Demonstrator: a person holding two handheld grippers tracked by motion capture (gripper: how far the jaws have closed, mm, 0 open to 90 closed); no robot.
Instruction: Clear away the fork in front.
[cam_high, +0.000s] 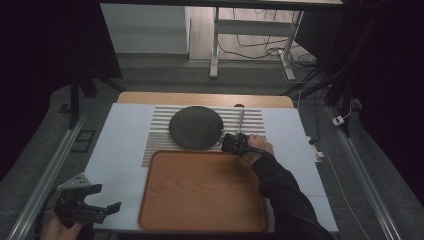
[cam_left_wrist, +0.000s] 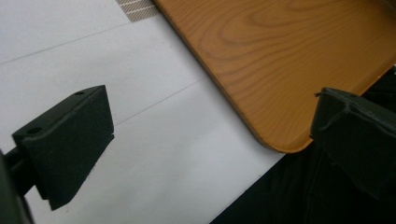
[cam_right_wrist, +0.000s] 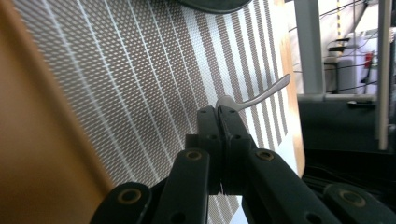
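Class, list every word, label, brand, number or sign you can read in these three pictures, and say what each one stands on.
None: no readable text shows on the wooden tray, the dark plate, the striped mat, the metal utensil, the white table or either gripper.

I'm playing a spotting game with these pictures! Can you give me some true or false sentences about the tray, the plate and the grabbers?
1. The wooden tray has nothing on it. True.
2. The dark plate sits on the tray. False: it sits on the striped mat.
3. The right gripper is pinching a metal utensil. True.
4. The left gripper is holding the plate. False: it is open, holding nothing, near the tray's corner.
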